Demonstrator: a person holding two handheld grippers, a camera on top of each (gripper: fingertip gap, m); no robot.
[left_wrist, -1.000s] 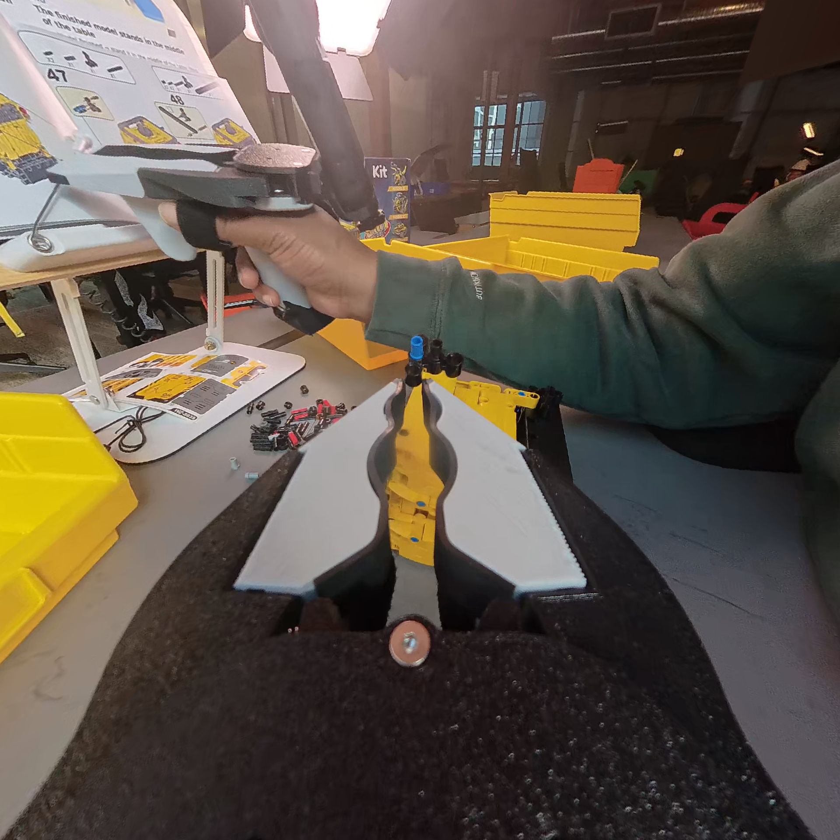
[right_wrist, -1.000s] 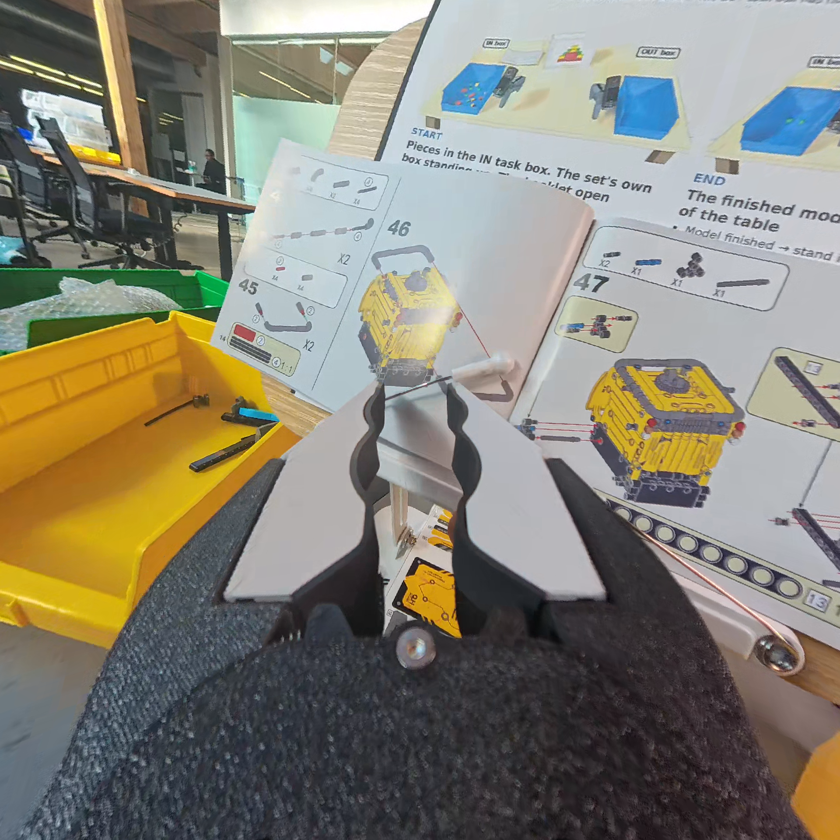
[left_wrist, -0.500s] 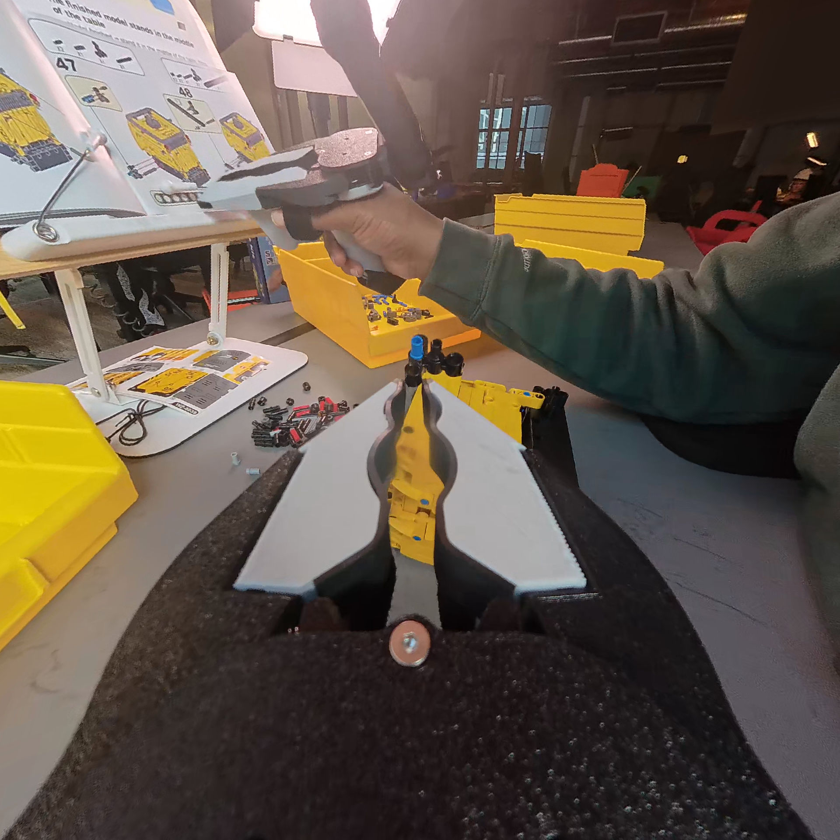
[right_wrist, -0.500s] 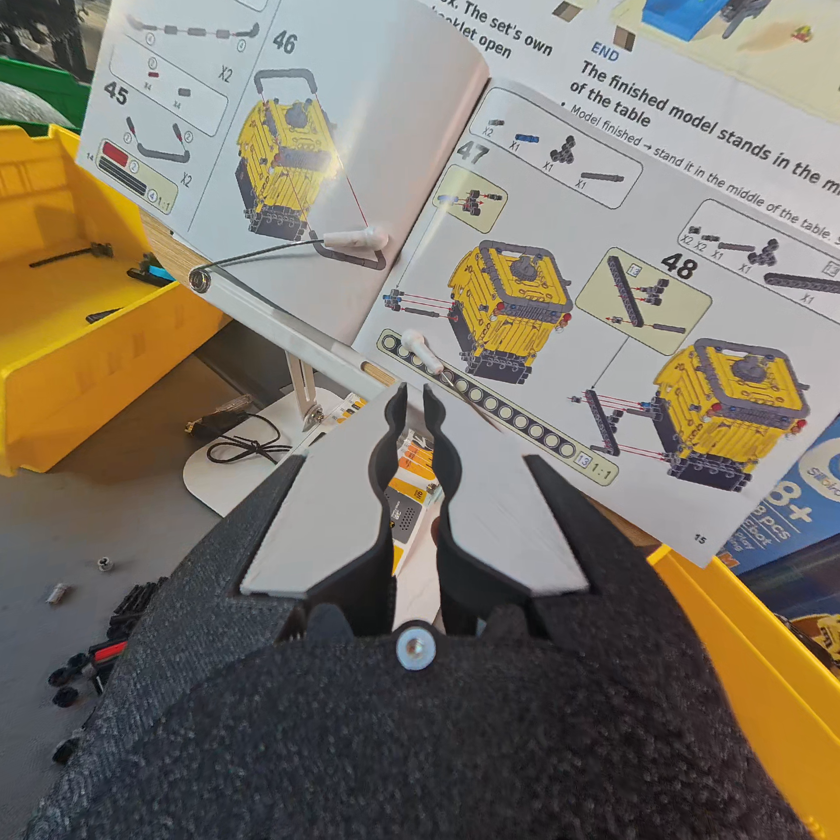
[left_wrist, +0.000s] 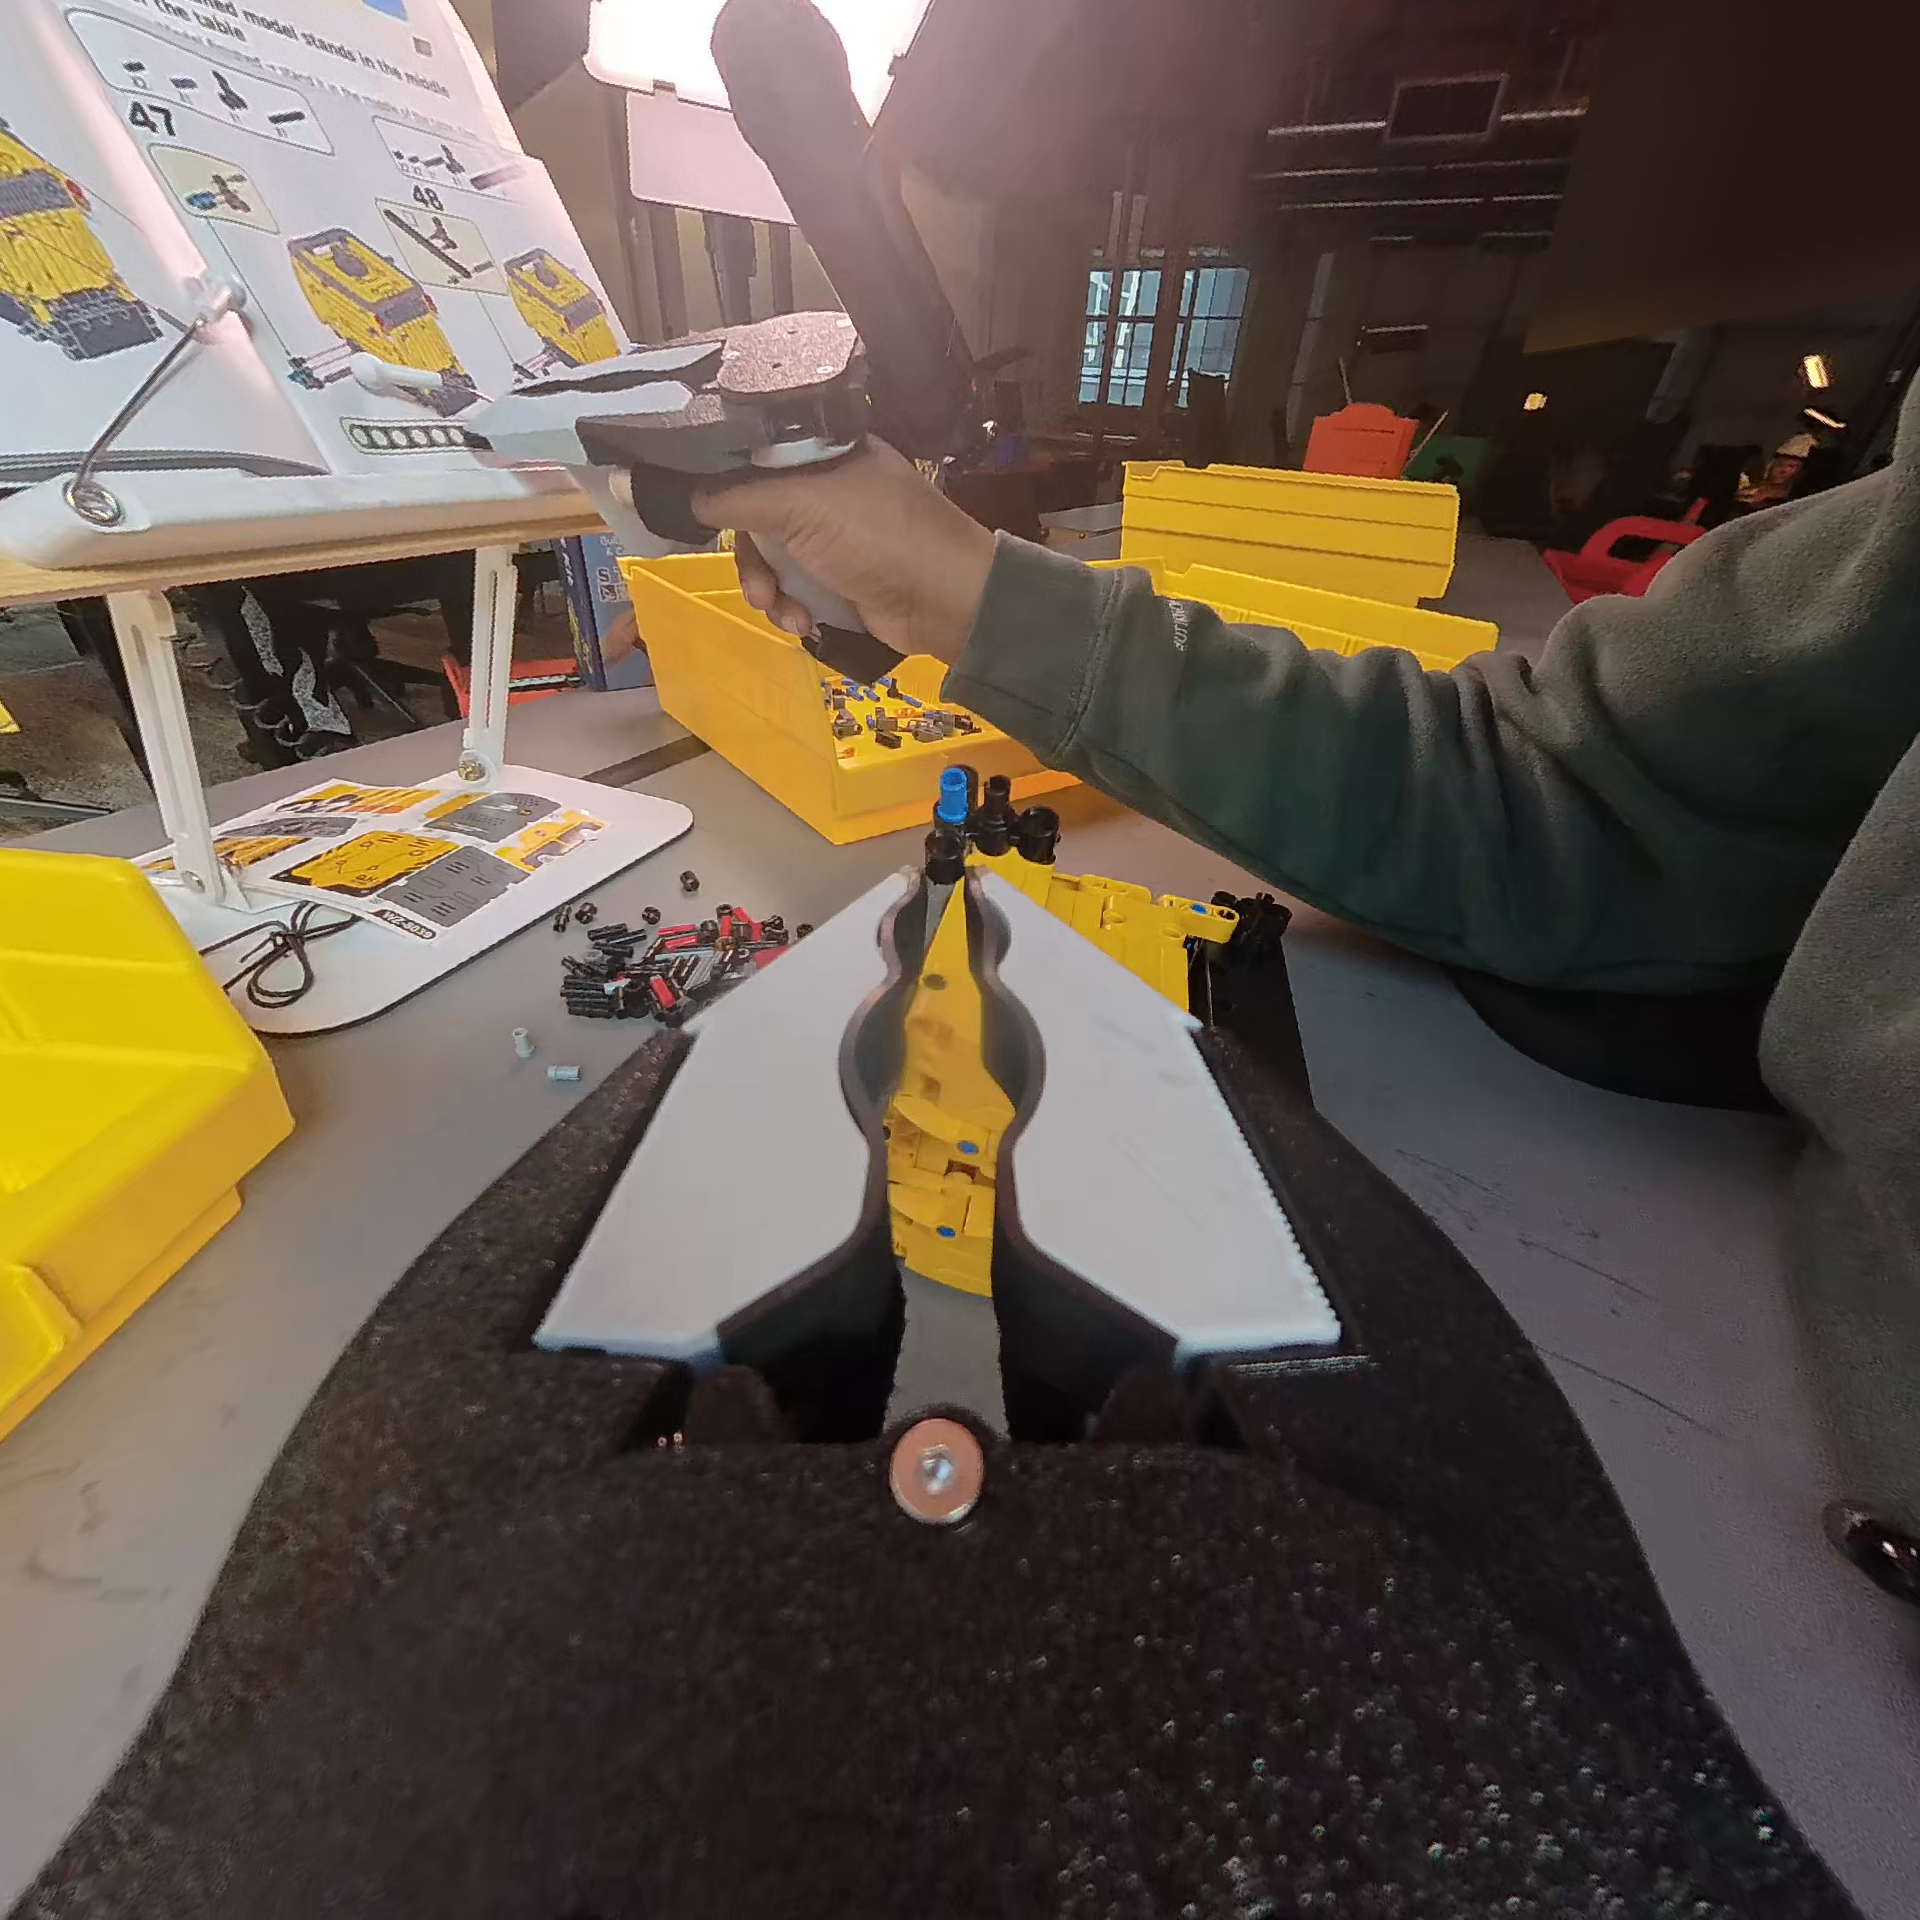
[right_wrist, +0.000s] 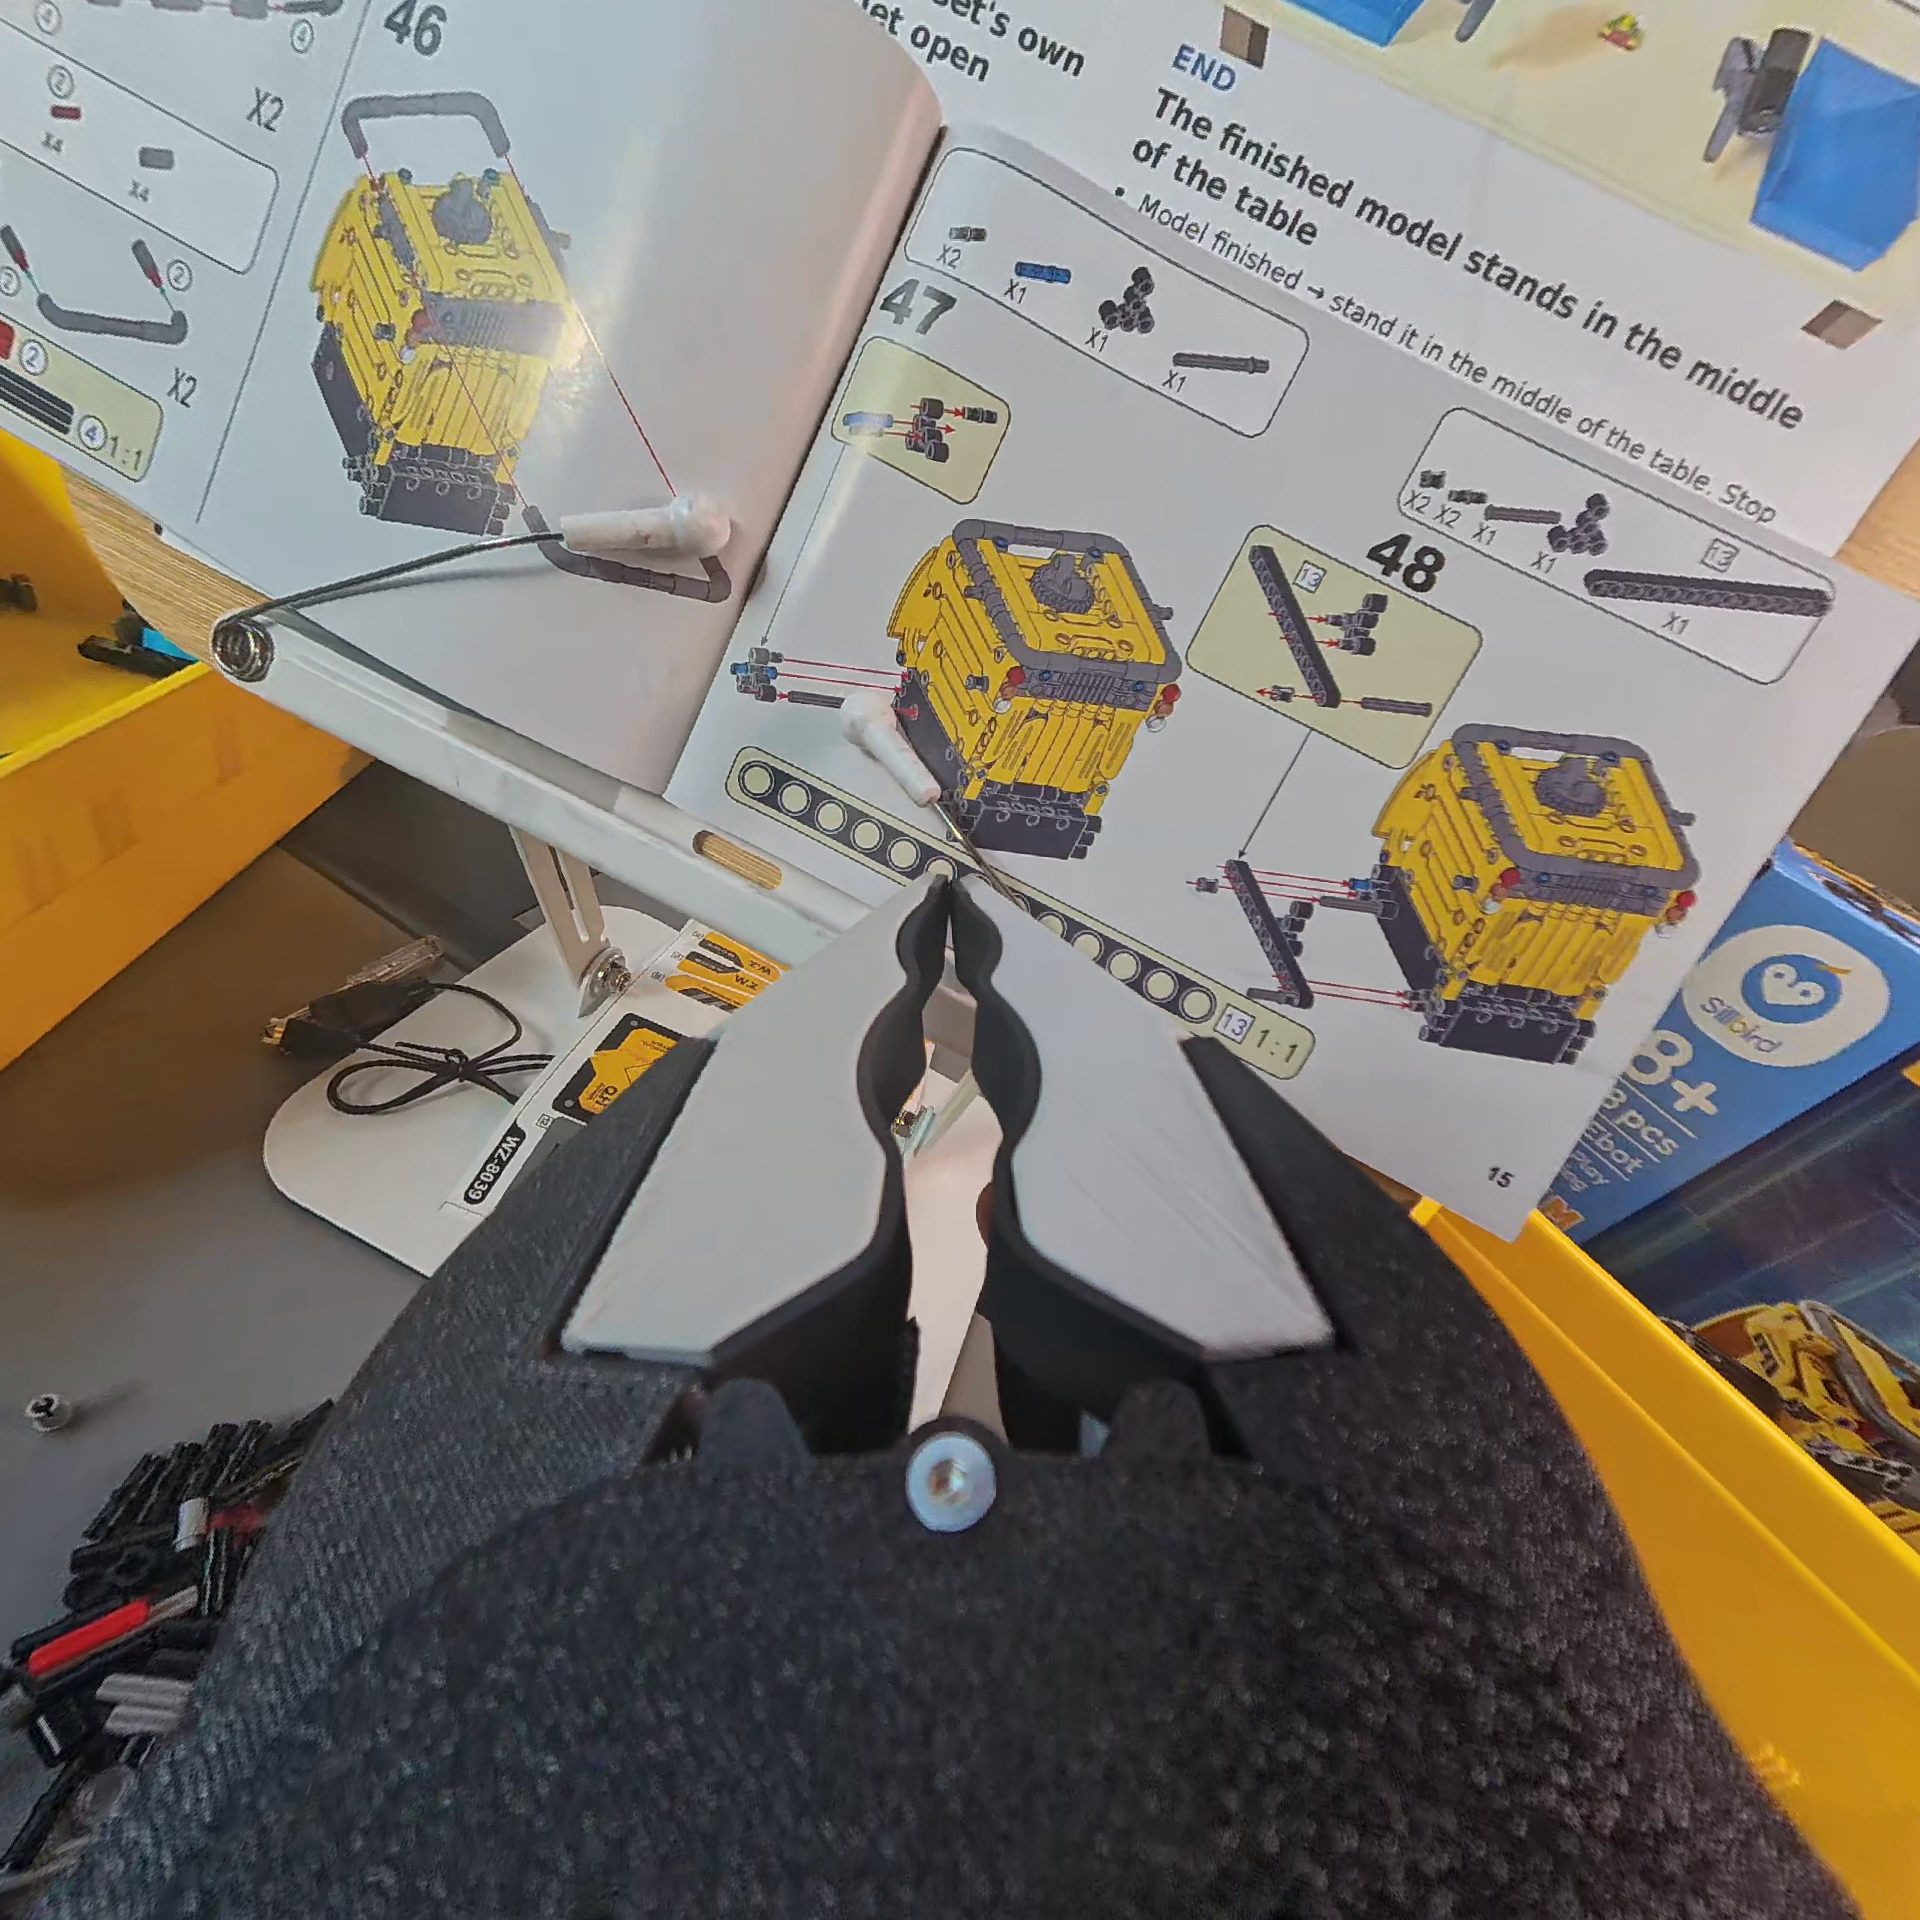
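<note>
My left gripper (left_wrist: 945, 883) is shut on a yellow brick model (left_wrist: 940, 1132) that rests on the grey table. A blue pin and black connectors (left_wrist: 987, 821) stick up from the model just past the fingertips. My right gripper (right_wrist: 948, 894) is shut with nothing visible between its jaws. Its tips are at the lower edge of the open instruction booklet (right_wrist: 1143, 499), right by the wire page holder (right_wrist: 883, 738); I cannot tell if they touch the wire. The right gripper also shows in the left wrist view (left_wrist: 499, 416), held by a hand in a green sleeve.
A pile of small black and red pins (left_wrist: 665, 956) lies left of the model. Yellow bins stand at the left (left_wrist: 104, 1091) and behind (left_wrist: 790, 727). The white stand base (right_wrist: 395, 1164) carries a black cable (right_wrist: 416, 1049). A blue box (right_wrist: 1766, 1039) sits at the right. Some 30 cm of space lies between my two pairs of fingers.
My right gripper has moved right along the booklet and down towards its lower edge, and its jaws have closed from open to shut. My left gripper has kept still on the model.
</note>
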